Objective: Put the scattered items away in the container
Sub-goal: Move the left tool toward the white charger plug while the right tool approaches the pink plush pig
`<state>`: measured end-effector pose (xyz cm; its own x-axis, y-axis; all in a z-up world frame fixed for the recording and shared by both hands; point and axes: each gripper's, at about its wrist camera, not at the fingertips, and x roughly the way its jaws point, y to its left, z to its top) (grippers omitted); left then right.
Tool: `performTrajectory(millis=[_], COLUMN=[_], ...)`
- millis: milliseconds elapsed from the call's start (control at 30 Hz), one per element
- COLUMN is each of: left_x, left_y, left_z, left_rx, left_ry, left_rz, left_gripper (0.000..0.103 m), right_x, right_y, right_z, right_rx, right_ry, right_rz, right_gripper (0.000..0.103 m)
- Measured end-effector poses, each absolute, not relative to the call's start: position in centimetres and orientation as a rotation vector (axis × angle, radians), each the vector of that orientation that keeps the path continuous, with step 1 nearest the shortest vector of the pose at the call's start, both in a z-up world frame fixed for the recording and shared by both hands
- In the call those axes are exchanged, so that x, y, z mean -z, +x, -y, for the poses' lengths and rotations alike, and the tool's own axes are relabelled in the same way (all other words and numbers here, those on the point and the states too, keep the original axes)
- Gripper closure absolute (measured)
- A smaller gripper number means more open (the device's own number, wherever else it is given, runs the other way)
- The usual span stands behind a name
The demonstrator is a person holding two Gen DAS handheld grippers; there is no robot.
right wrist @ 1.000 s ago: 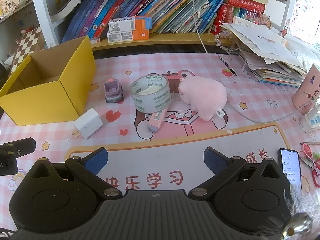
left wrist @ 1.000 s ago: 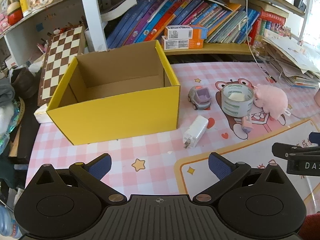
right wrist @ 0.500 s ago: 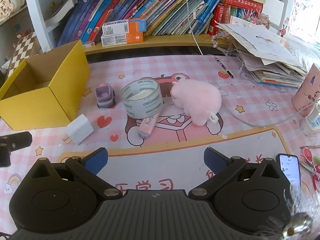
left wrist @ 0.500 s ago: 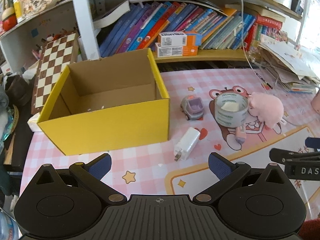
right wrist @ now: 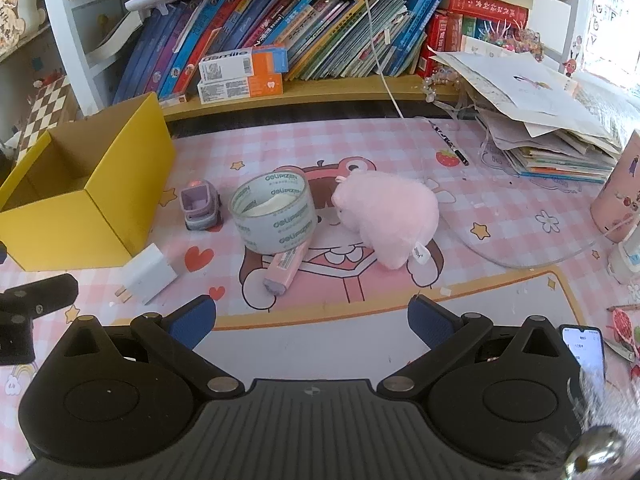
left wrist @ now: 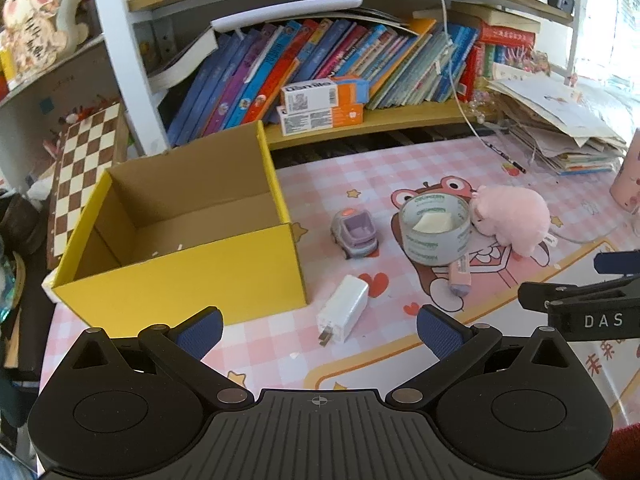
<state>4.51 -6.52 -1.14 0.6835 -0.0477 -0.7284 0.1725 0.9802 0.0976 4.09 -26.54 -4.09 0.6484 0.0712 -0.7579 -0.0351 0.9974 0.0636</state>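
Now both grippers nearer items; left gripper [left wrist: 318, 330] jaws wide apart, right gripper [right wrist: 312, 320] likewise, empty

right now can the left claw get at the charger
Probably yes: the left claw is open, and the charger lies flat just ahead between its fingers, clear of the box, with nothing on top.

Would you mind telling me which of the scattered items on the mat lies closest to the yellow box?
The white charger, lying flat just off the yellow box's front corner. The purple toy car, tape roll, pink highlighter and pink plush sit farther right.
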Motion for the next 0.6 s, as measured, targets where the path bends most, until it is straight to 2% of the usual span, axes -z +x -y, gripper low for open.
performTrajectory(millis=[233, 600], left_x=[1.0, 1.1], left_y=[4.8, 6.2], left_z=[6.7, 6.6], left_rx=[0.121, 0.076], left_ry=[0.161, 0.108], left_rz=[-0.716, -0.739], left_gripper=[0.0, 0.0], right_x=[4.2, 4.6], right_y=[4.8, 5.8], right_z=[27.2, 28.0], right_rx=[-0.069, -0.075], right_ry=[0.045, 0.096], right_rz=[-0.84, -0.821], right_gripper=[0.0, 0.0])
